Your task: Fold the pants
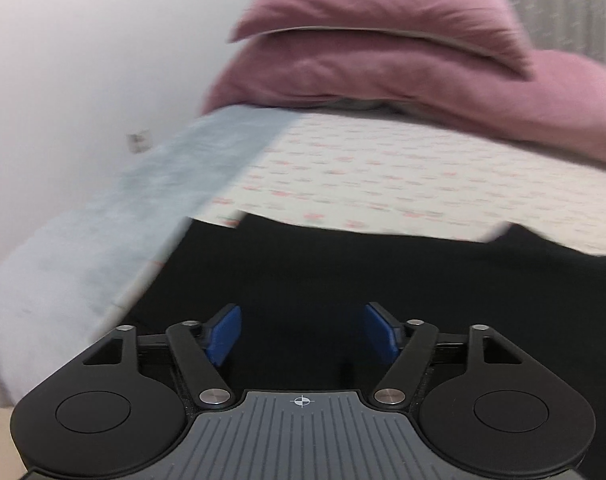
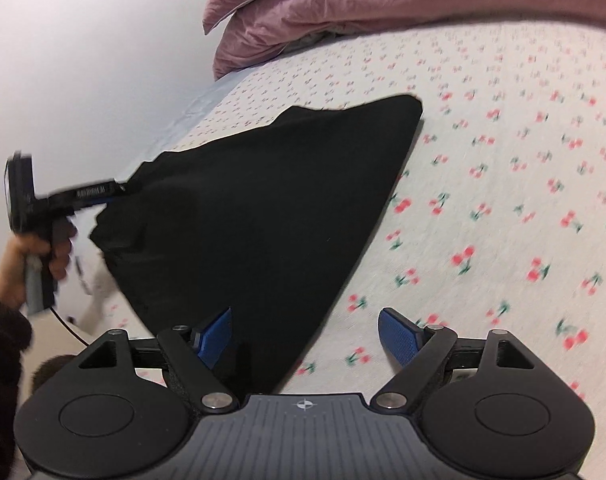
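No words or labels can be read. The black pants (image 2: 263,208) lie flat in a soft pointed shape on the bed sheet (image 2: 503,184), which has small red cherries. The left gripper (image 1: 302,334) has its blue pads spread apart, pinching nothing. The right gripper (image 2: 305,338) is spread too, over the pants' near edge. Wrinkly pink pillows (image 1: 367,52) sit far back.

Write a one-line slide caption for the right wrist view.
Open right gripper above black pants on a cherry-print bed sheet.
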Tool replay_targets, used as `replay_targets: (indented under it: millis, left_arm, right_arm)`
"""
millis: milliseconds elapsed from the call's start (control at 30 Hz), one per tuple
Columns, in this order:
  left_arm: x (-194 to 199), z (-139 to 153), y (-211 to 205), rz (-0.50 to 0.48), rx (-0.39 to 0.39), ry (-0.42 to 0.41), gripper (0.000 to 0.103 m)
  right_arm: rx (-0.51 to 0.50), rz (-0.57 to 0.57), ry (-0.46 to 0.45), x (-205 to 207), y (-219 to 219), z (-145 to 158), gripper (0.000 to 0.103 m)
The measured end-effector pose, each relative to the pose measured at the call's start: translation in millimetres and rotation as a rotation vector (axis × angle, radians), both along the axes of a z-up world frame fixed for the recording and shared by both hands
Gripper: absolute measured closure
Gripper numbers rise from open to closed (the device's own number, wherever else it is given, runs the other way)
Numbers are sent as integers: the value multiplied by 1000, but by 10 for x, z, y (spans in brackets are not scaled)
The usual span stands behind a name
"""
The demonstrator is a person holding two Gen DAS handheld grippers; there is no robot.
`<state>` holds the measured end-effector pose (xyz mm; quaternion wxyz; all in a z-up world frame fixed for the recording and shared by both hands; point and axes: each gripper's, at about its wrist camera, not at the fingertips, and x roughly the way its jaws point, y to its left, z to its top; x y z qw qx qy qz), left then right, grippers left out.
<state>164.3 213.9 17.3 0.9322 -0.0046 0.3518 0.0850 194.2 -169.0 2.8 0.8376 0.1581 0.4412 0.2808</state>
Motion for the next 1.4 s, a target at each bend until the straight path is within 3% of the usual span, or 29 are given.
replay_targets:
  millis: [333, 400, 500, 567, 767, 967, 1067, 1167, 1200, 1233, 1267, 1400]
  left_arm:
    - [-569, -215, -976, -364, -117, -12, 31]
    - [-674, -255, -1148, -435, -115, -16, 31]
    - [-808, -321, -1346, -529, -73, -20, 31]
    - [-903, -344, -1436, -585, -48, -20, 31]
    - [-1174, -278, -1667, -741, -13, -76, 31]
    - [-1386, -306, -2042, -844, 140, -135, 31]
    - [-1326, -445, -2206, -769, 220, -128, 31]
    - [-1264, -562, -2291, -665, 243, -139, 33]
    - [-1254, -591, -2298, -636, 249, -150, 34]
    - [-1254, -629, -2311, -611, 258, -166, 38]
    - [-1270, -656, -2313, -599, 262, -178, 41]
    - [-1331, -744, -2303, -572, 219, -219, 53]
  right_arm:
    - [178, 25, 194, -108, -13, -103, 52]
    - [154, 39, 184, -139, 45, -100, 60]
    - [128, 54, 174, -159, 105, -67, 85]
    - [142, 49, 172, -158, 108, -29, 89]
    - [251, 38, 191, -94, 23, 67, 90]
    - [340, 28, 225, 20, -70, 116, 87]
    - [355, 30, 234, 32, -89, 129, 84]
    - [349, 12, 219, 40, -129, 149, 79]
    - [332, -11, 209, 36, -150, 146, 73]
    - [300, -42, 193, 44, -169, 136, 57]
    - [263, -75, 176, 56, -197, 131, 52]
    - [163, -144, 149, 249, -239, -6, 50]
